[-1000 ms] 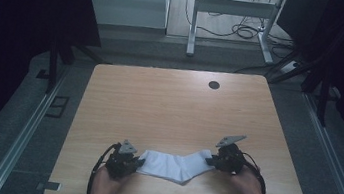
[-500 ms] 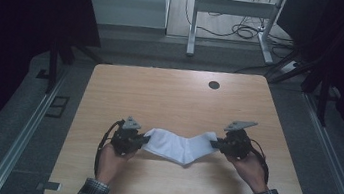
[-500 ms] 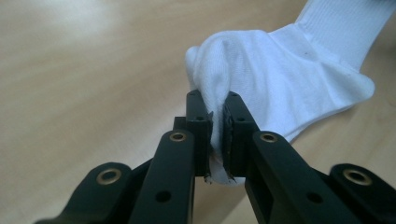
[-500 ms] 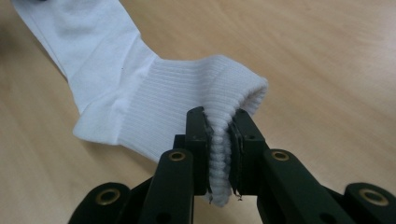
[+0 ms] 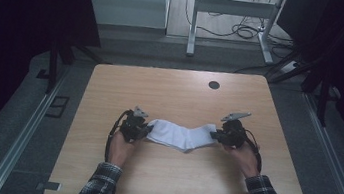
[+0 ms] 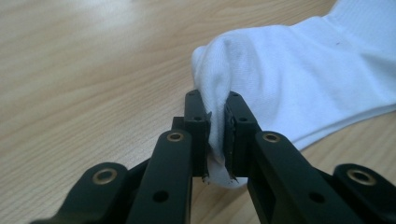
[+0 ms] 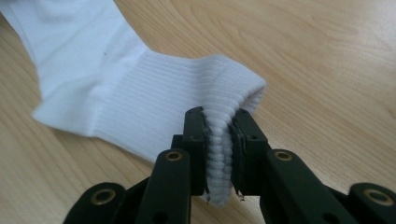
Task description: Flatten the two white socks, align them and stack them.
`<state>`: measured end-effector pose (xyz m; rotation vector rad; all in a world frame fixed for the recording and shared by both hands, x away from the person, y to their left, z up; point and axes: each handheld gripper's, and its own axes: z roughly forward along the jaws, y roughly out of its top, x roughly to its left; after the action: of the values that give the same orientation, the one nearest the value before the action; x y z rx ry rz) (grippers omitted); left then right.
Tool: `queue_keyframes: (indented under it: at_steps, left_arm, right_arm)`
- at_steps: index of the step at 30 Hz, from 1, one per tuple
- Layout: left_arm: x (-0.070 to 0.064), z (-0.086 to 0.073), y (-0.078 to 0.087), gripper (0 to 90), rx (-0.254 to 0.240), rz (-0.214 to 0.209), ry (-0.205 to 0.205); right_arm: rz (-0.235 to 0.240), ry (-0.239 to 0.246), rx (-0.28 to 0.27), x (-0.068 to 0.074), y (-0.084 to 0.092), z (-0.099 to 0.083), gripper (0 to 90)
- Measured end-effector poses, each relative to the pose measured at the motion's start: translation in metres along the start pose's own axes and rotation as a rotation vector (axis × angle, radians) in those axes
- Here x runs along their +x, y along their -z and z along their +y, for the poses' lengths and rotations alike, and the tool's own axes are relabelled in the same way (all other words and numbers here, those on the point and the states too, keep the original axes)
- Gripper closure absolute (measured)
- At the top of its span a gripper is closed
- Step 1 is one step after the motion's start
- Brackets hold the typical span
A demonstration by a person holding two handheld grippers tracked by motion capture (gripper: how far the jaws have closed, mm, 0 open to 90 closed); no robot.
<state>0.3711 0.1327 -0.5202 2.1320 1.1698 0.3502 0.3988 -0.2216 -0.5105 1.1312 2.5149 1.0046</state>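
A white sock (image 5: 182,135) lay stretched across the wooden table (image 5: 175,97), slightly toward the 6 o'clock edge of its middle, with one gripper pinching each end. The left gripper (image 5: 141,129) sat at the sock's 9 o'clock end; in the left gripper view its two black jaws were closed tight on a bunched fold of the smooth toe fabric (image 6: 219,116), a little of the cloth poking out below them, and the rest of the sock (image 6: 303,79) spread away toward 2 o'clock over the wood grain. The right gripper (image 5: 219,134) held the 3 o'clock end; in the right gripper view its jaws were clamped on the ribbed cuff (image 7: 218,154), the ribbing squeezed between the pads, and the sock body (image 7: 107,79) ran off toward 10 o'clock. Between the two the sock sagged in a shallow bend, resting on the table. A round dark hole (image 5: 214,85) sat in the tabletop near 12 o'clock, well apart from the sock. Plaid sleeves (image 5: 100,183) entered from 6 o'clock.
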Motion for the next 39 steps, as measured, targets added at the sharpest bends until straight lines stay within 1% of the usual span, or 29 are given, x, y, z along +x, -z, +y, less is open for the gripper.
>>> queue_keyframes:
  at_steps: [3, 5, 6, 7, 8, 9, 12, 14, 17, 19, 22, 25, 27, 28, 29, 31, 34, 35, 37, 39]
  left_arm:
    - [0.002, -0.004, -0.005, 73.4, 0.009, 0.018, 0.008]
    - [0.002, -0.007, -0.008, 66.3, 0.008, 0.038, 0.018]
    - [0.002, -0.007, -0.009, 62.7, 0.008, 0.039, 0.025]
    - [0.003, -0.008, -0.009, 59.2, 0.005, 0.044, 0.034]
    - [0.003, -0.008, -0.009, 55.4, 0.001, 0.047, 0.033]
    - [0.004, -0.008, -0.009, 52.6, -0.004, 0.05, 0.047]
    - [0.005, -0.008, -0.008, 42.9, -0.009, 0.06, 0.055]
    - [0.006, -0.009, -0.007, 39.0, -0.017, 0.071, 0.06]
    - [0.008, -0.009, -0.003, 30.9, -0.052, 0.055, 0.078]
    - [0.009, -0.009, 0.0, 28.7, -0.063, 0.045, 0.08]
    - [0.007, -0.009, 0.004, 23.5, -0.075, 0.028, 0.079]
    - [0.006, -0.007, 0.009, 20.4, -0.084, 0.008, 0.069]
    - [0.004, -0.007, 0.013, 20.0, -0.088, -0.013, 0.063]
    - [0.003, -0.006, 0.016, 19.7, -0.09, -0.033, 0.065]
    - [0.002, -0.006, 0.018, 19.8, -0.092, -0.039, 0.063]
    - [0.0, -0.006, 0.023, 19.5, -0.095, -0.051, 0.043]
    - [-0.003, -0.006, 0.029, 16.0, -0.093, -0.051, 0.017]
    - [-0.005, -0.006, 0.031, 15.7, -0.093, -0.05, 0.013]
    - [-0.007, -0.008, 0.036, 15.0, -0.095, -0.052, 0.007]
    - [-0.009, -0.01, 0.04, 14.2, -0.094, -0.055, -0.004]
  right_arm:
    - [-0.006, 0.007, 0.01, -0.001, -0.005, -0.004, 71.9]
    - [-0.014, 0.013, 0.016, -0.002, -0.006, -0.005, 67.1]
    - [-0.013, 0.012, 0.016, -0.003, -0.007, -0.006, 64.6]
    - [-0.014, 0.012, 0.014, -0.003, -0.006, -0.006, 61.9]
    - [-0.016, 0.012, 0.012, -0.003, -0.006, -0.006, 59.6]
    - [-0.016, 0.012, 0.01, -0.003, -0.006, -0.006, 57.9]
    - [-0.016, 0.013, 0.001, -0.003, -0.005, -0.005, 51.1]
    - [-0.017, 0.01, -0.002, -0.003, -0.004, -0.005, 47.8]
    - [-0.024, 0.012, -0.013, -0.002, -0.002, -0.004, 42.7]
    - [-0.026, 0.014, -0.024, -0.002, -0.001, -0.003, 40.1]
    - [-0.025, 0.017, -0.025, 0.0, 0.002, -0.002, 36.9]
    - [-0.029, 0.027, -0.03, 0.003, 0.005, 0.0, 34.4]
    - [-0.03, 0.029, -0.038, 0.005, 0.008, 0.001, 33.0]
    - [-0.034, 0.031, -0.04, 0.006, 0.01, 0.001, 32.5]
    - [-0.038, 0.032, -0.041, 0.008, 0.011, 0.002, 31.4]
    - [-0.038, 0.038, -0.042, 0.011, 0.014, 0.003, 29.9]
    - [-0.035, 0.046, -0.05, 0.016, 0.019, 0.003, 27.3]
    - [-0.036, 0.045, -0.051, 0.017, 0.02, 0.003, 26.8]
    - [-0.043, 0.064, -0.049, 0.019, 0.024, 0.002, 25.0]
    - [-0.039, 0.063, -0.055, 0.021, 0.028, 0.002, 23.9]
